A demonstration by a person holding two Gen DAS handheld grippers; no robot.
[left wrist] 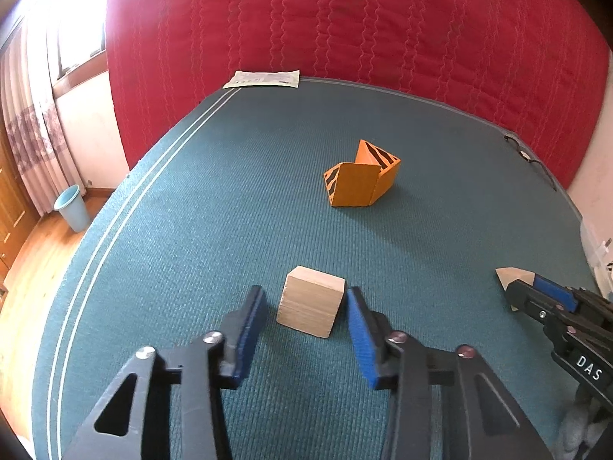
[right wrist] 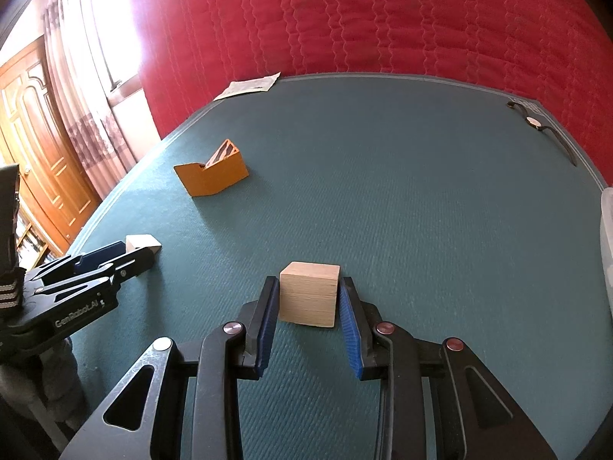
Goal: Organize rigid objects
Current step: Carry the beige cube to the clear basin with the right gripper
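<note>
Two plain wooden cubes and an orange holder with black stripes (left wrist: 362, 180) sit on a teal table mat (left wrist: 230, 176). My left gripper (left wrist: 306, 297) is open, its blue pads on either side of one wooden cube (left wrist: 310, 306) without touching it. My right gripper (right wrist: 308, 287) is shut on the other wooden cube (right wrist: 309, 293), which rests on the mat. In the left wrist view the right gripper (left wrist: 515, 285) shows at the right edge with its cube (left wrist: 507, 274). In the right wrist view the left gripper (right wrist: 147, 253) and its cube (right wrist: 140, 243) show at the left. The orange holder (right wrist: 212, 176) lies beyond them.
A white paper sheet (left wrist: 262, 78) lies at the mat's far edge against a red quilted wall (left wrist: 345, 27). A black wristwatch (right wrist: 536, 124) lies at the far right corner. A clear plastic box (right wrist: 607, 237) stands at the right edge. A blue bin (left wrist: 72, 207) stands on the floor at left.
</note>
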